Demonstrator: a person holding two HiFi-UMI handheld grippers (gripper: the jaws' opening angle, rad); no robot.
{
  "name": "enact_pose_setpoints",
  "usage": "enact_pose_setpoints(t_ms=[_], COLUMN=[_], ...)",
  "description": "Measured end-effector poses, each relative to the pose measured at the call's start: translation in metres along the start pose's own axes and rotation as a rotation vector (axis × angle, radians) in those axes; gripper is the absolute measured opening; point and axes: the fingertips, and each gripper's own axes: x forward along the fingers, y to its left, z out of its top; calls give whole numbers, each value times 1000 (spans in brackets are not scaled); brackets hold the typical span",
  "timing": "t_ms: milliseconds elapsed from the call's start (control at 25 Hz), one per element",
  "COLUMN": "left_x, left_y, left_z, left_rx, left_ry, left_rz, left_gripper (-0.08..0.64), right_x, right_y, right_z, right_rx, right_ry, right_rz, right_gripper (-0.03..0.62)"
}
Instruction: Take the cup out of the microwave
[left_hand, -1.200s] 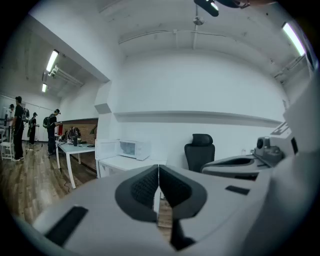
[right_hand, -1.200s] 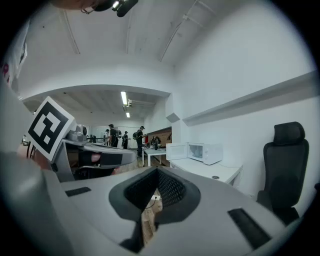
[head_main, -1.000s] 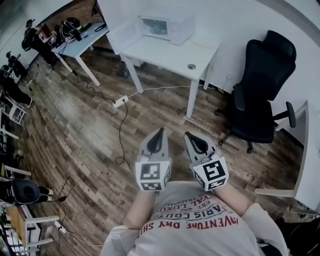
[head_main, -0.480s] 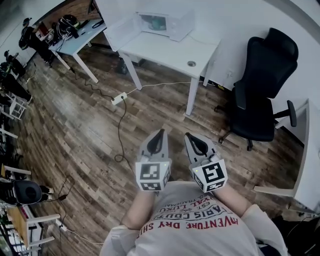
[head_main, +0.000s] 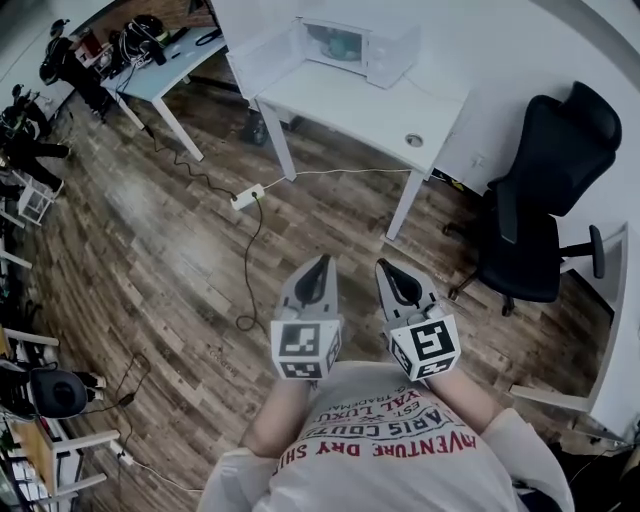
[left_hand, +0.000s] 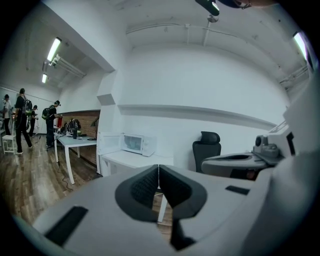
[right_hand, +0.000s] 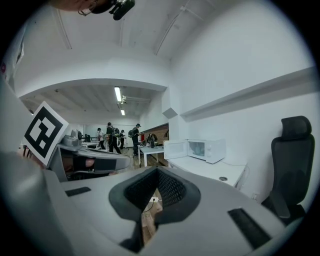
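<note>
Judging from how far off the microwave (head_main: 372, 45) on the white table (head_main: 350, 105) stands, we are at the approach, with no reach begun. The cup (head_main: 340, 45) shows as a pale green shape inside the cavity, beside the door (head_main: 262, 62), which stands swung open to the left. Next we must cross the floor, then part one gripper's jaws and line them up with the cup. Both hands sit tucked near the chest, side by side, pointing forward and nearly level. The left gripper (head_main: 320, 262) has its jaws pressed together on nothing; the right gripper (head_main: 383, 266) likewise looks closed and empty.
</note>
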Motion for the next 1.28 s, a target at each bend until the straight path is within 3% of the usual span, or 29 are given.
enact_pose_setpoints(t_ms=[720, 1000, 1280], left_x=[79, 111, 173], left_y=[270, 313, 338], left_z=[52, 28, 43], left_rx=[14, -34, -7], left_ry=[21, 77, 56], left_rz=[-31, -38, -43], left_gripper=[8, 8, 8], right_x=[260, 310, 370], right_y=[64, 59, 24], right_z=[54, 33, 42], right_rx=[65, 90, 89], right_ry=[0, 60, 33], right_rz=[-79, -105, -108], right_gripper=[5, 5, 5])
